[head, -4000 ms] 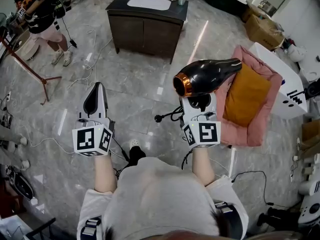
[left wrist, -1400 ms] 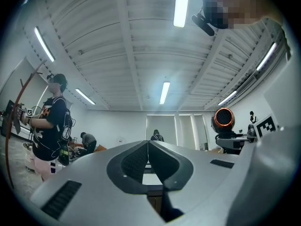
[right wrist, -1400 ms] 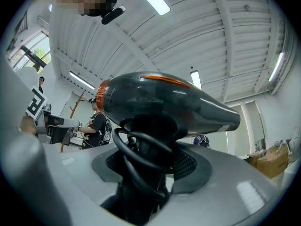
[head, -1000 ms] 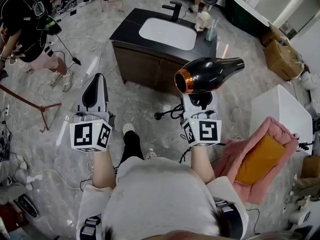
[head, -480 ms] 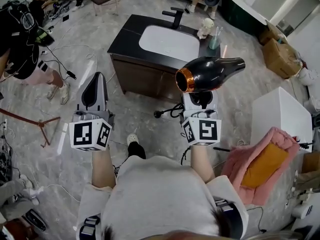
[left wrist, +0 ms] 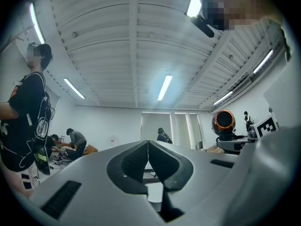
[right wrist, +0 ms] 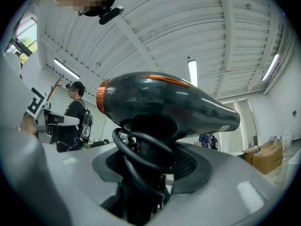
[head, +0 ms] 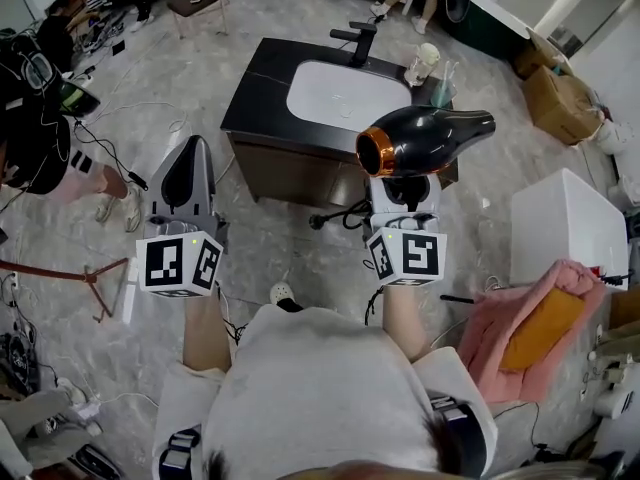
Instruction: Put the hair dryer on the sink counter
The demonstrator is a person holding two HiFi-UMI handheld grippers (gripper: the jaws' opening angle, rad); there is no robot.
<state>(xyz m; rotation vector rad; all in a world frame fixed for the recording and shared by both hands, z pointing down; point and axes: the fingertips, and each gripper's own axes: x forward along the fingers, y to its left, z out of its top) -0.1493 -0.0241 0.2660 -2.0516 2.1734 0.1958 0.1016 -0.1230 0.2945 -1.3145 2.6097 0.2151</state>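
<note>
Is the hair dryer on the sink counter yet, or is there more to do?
Not yet. Picking up looks done: the right gripper is shut on the handle of the hair dryer, holding it in the air. The sink counter is just ahead. What is left is to set it on the dark top beside the white basin and let go. The left gripper is shut and empty.

bright, even indoor light pours from long ceiling lamps (left wrist: 164, 87), which burn white in both gripper views. in the head view the grey stone floor (head: 260, 238) carries a pale sheen, and shadows stay soft and faint. a white highlight runs along the glossy black hair dryer (head: 430, 128). the head view is sharp, bowing at its borders; both gripper views curve hard toward a dark round rim, their nearest foreground out of focus.
</note>
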